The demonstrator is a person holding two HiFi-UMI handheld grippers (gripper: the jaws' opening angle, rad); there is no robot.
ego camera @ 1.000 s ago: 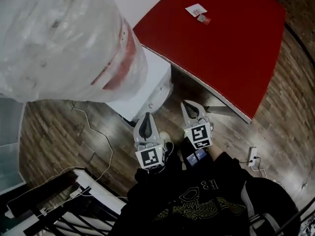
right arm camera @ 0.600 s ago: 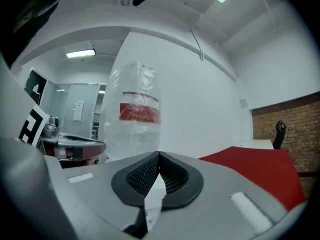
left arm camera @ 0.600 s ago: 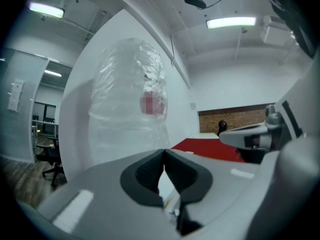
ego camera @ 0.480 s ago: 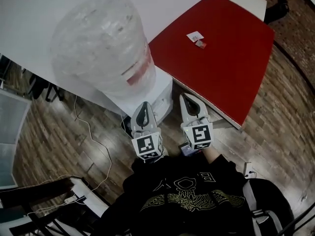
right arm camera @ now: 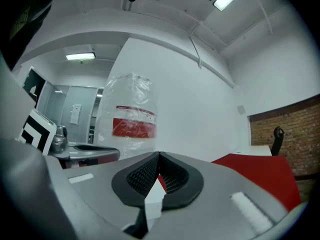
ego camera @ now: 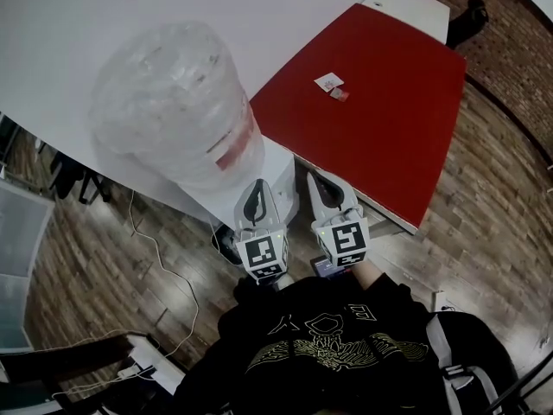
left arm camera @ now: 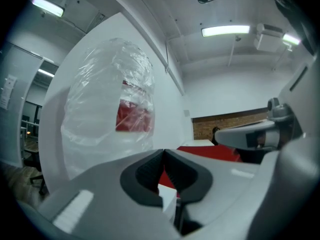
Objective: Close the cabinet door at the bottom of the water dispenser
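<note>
The water dispenser's white body (ego camera: 278, 173) stands under a plastic-wrapped bottle (ego camera: 173, 102) with a red label. The bottle also shows ahead in the left gripper view (left arm camera: 112, 119) and the right gripper view (right arm camera: 131, 116). From above, the dispenser's lower front and its cabinet door are hidden. My left gripper (ego camera: 256, 190) and right gripper (ego camera: 317, 180) are held side by side in front of the dispenser's upper part, pointing level at it. Both are shut with nothing between the pads, as the left (left arm camera: 163, 152) and right (right arm camera: 159, 155) gripper views show.
A red table top (ego camera: 380, 102) with a small card (ego camera: 328, 83) stands right of the dispenser. White cables (ego camera: 164, 258) run over the wooden floor at the left. A socket strip (ego camera: 445, 302) lies at the right. A white wall is behind.
The head camera and both grippers have risen; the bottle looks smaller and farther below. The grippers stay shut, side by side, now level with the dispenser's top.
</note>
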